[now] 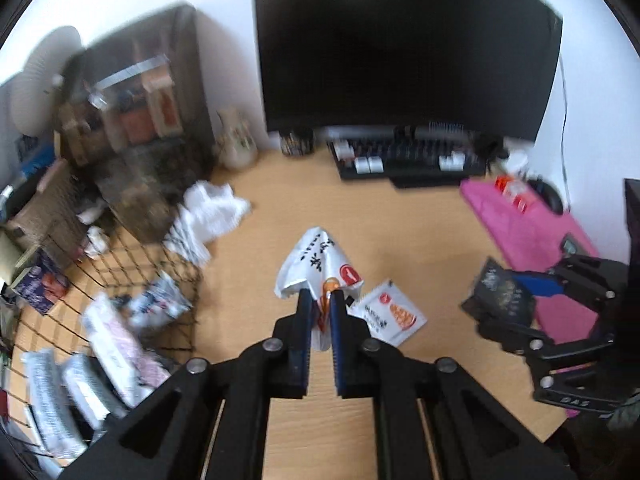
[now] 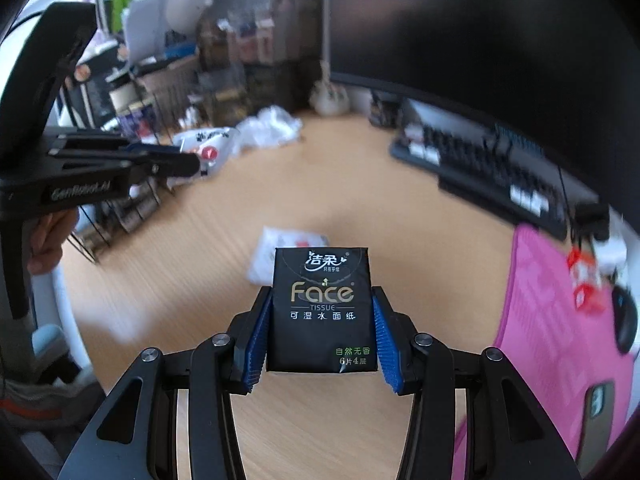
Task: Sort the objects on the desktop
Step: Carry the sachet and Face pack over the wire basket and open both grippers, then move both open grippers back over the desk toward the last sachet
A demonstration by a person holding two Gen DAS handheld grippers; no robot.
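The white snack packet sits pinched in my left gripper — jaws closed tight on its crumpled lower end, the rest sticking out past the tips, off the tabletop. Just right of those jaws a small white sachet lies flat. Further right, my right gripper holds a black tissue pack — jaws partly open, pads pressed against both its sides.
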